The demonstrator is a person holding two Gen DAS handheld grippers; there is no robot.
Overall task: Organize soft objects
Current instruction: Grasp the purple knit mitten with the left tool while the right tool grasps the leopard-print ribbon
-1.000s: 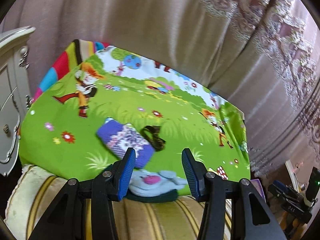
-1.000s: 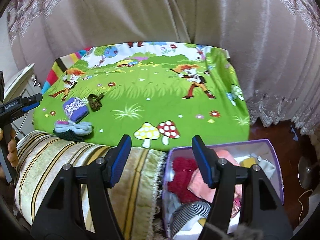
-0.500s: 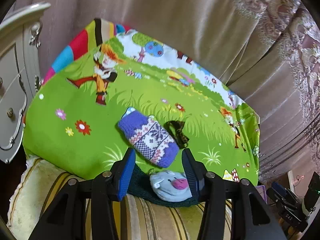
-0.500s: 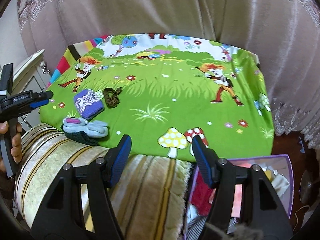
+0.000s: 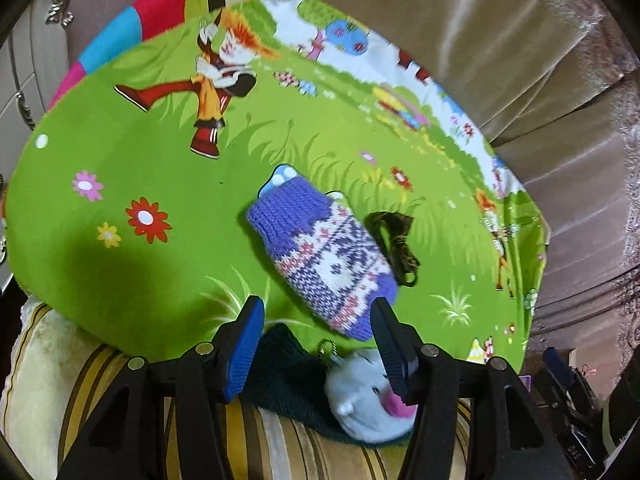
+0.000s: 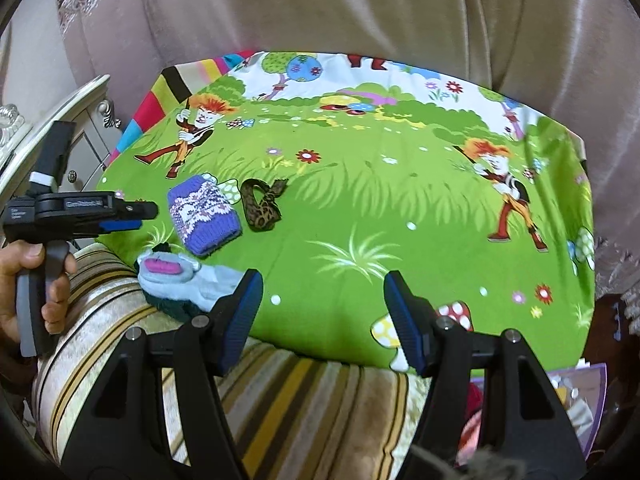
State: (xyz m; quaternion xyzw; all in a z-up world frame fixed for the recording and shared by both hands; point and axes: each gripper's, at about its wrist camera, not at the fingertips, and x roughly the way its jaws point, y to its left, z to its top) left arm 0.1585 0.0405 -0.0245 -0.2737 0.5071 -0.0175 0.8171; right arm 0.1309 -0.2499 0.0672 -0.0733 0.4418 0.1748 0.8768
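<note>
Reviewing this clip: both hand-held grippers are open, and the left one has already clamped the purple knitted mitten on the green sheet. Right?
Not quite. In the left wrist view the left hand-held gripper is open just short of the purple knitted mitten, not clamped on it. The right hand-held gripper is open too.

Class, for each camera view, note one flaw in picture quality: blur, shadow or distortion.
Left wrist view: the purple knitted mitten looks motion-smeared, and a dark shadow lies on the green sheet. Right wrist view: sharper, but the fisheye bows the sheet's far edge and blackens the corners.
</note>
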